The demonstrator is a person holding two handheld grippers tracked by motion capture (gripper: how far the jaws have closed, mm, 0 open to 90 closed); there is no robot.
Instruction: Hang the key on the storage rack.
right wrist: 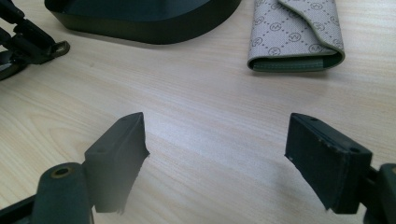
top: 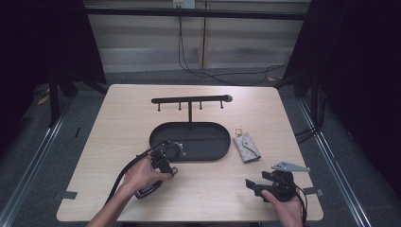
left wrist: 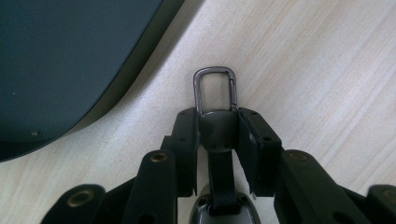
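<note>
Table (top: 142, 123) carries everything, pale wood. Stand next: black oval tray (top: 208, 146) at centre, T-bar rack (top: 189, 100) with four pegs rising at its 12 o'clock. Patterned key pouch (top: 246, 147) lies flat at the tray's 3 o'clock, gold ring on top, just beside the rim. Left gripper (top: 171, 170) sits at the tray's 7 o'clock, low on the wood. Right gripper (top: 251, 185) rests at the table's 5 o'clock, jaws wide, nothing between.

Step, as I read it: pickup of the key fob (left wrist: 219, 128), grip just made. Left jaws narrow, pads clamped on the fob's dark leather tab; metal clip (left wrist: 215, 88) pokes out past the tips at 12 o'clock, lying on the wood near the tray edge.

Next move likely calls for lift, then carry to a peg with the clip loop kept upright and free.

Left gripper view gives the clamp and clip shape; high view has that as a dark blur. Right gripper view gives the pouch's (right wrist: 296, 37) print and folded flap.
</note>
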